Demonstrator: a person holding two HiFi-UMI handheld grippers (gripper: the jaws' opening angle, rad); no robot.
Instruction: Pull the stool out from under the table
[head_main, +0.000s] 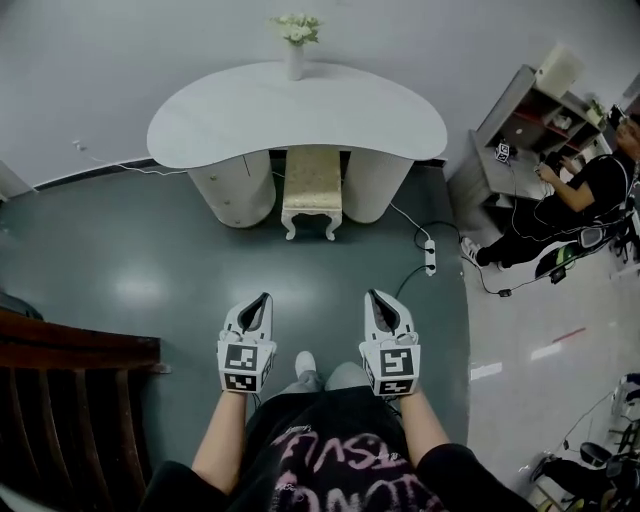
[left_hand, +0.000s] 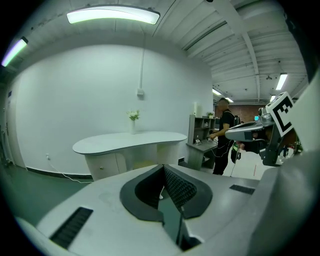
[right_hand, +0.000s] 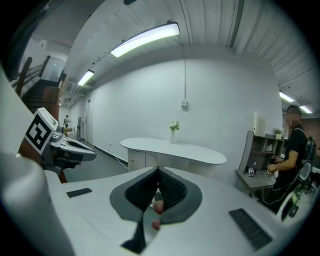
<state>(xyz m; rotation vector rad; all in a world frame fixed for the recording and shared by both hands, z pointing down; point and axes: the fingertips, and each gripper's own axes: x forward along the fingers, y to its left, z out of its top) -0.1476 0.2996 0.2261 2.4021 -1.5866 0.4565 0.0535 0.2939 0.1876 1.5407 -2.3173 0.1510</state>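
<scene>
A cream upholstered stool (head_main: 311, 188) with white carved legs stands tucked between the two pedestals of a white kidney-shaped table (head_main: 200, 125), its seat half under the top. My left gripper (head_main: 262, 301) and right gripper (head_main: 377, 298) are held side by side well short of the stool, over the green floor, both shut with nothing between the jaws. In the left gripper view the table (left_hand: 131, 141) lies ahead beyond the closed left gripper (left_hand: 162, 169). In the right gripper view the table (right_hand: 172, 150) lies ahead beyond the closed right gripper (right_hand: 158, 171).
A vase of white flowers (head_main: 295, 42) stands at the table's back edge. A power strip and cable (head_main: 430, 257) lie on the floor right of the table. A seated person (head_main: 575, 200) works at a grey desk (head_main: 500, 150) on the right. A dark wooden stair rail (head_main: 70, 400) is at lower left.
</scene>
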